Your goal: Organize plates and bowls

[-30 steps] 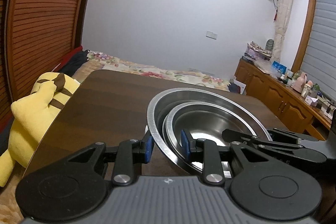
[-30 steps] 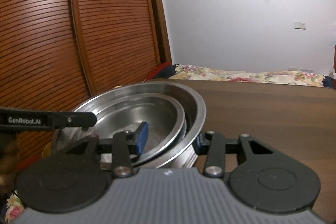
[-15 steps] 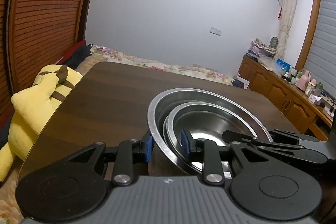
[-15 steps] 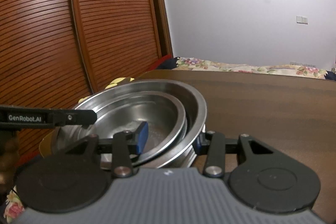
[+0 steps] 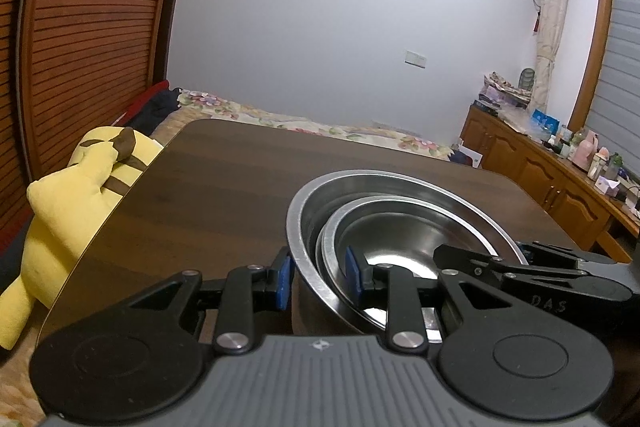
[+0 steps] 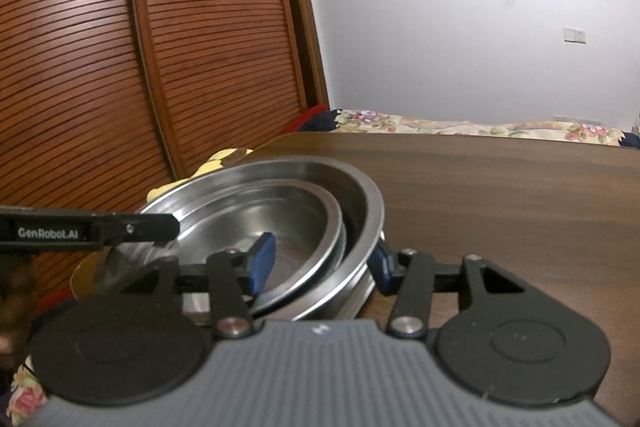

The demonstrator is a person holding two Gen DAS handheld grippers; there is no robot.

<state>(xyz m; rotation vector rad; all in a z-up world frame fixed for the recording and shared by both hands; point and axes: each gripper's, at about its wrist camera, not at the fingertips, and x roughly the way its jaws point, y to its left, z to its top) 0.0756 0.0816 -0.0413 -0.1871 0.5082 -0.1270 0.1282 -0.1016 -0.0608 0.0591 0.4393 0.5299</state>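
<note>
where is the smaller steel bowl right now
The smaller bowl sits nested inside the bigger bowl, gripped at opposite rims by the left gripper and right gripper over the table.

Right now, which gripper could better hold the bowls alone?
Probably left. The left gripper has its blue pads close around both rims of the nested steel bowls; the right gripper spans a wider gap.
</note>
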